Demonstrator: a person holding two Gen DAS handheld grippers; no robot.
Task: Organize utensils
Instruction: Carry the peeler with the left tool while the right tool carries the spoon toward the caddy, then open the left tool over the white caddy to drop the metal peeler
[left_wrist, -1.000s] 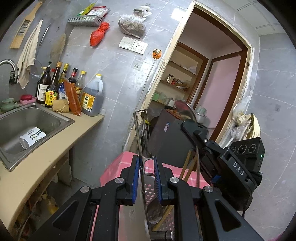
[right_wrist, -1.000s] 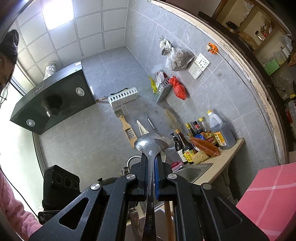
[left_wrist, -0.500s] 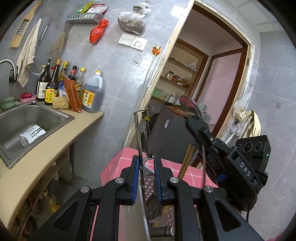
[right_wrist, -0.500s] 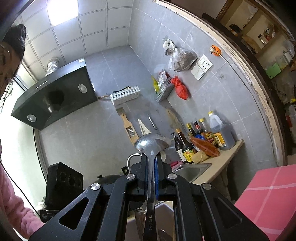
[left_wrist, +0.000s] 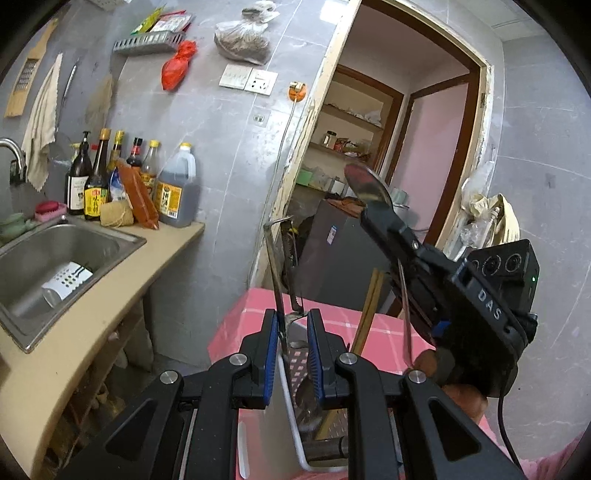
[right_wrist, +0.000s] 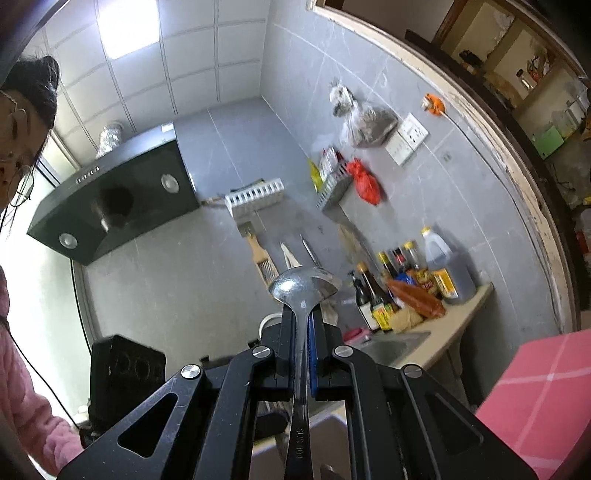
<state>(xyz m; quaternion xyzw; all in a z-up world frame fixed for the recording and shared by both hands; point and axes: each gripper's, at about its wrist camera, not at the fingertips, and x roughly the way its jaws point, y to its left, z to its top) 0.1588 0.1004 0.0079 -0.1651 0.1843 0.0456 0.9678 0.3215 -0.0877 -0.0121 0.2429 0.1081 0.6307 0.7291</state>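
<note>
right tool (right_wrist: 301, 325) clamped on spoon (right_wrist: 303, 286), bowl up, handle running down toward white utensil basket (left_wrist: 291, 398) | left tool (left_wrist: 291, 332) narrow gap around upright metal handle (left_wrist: 275, 273) in basket | spoon sits above-right of basket, right tool nearer | chopsticks (left_wrist: 367, 306) already in

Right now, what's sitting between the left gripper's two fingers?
In the left wrist view, the left gripper has thin metal utensil handles standing upright between its fingers, rising out of the white utensil basket below.
</note>
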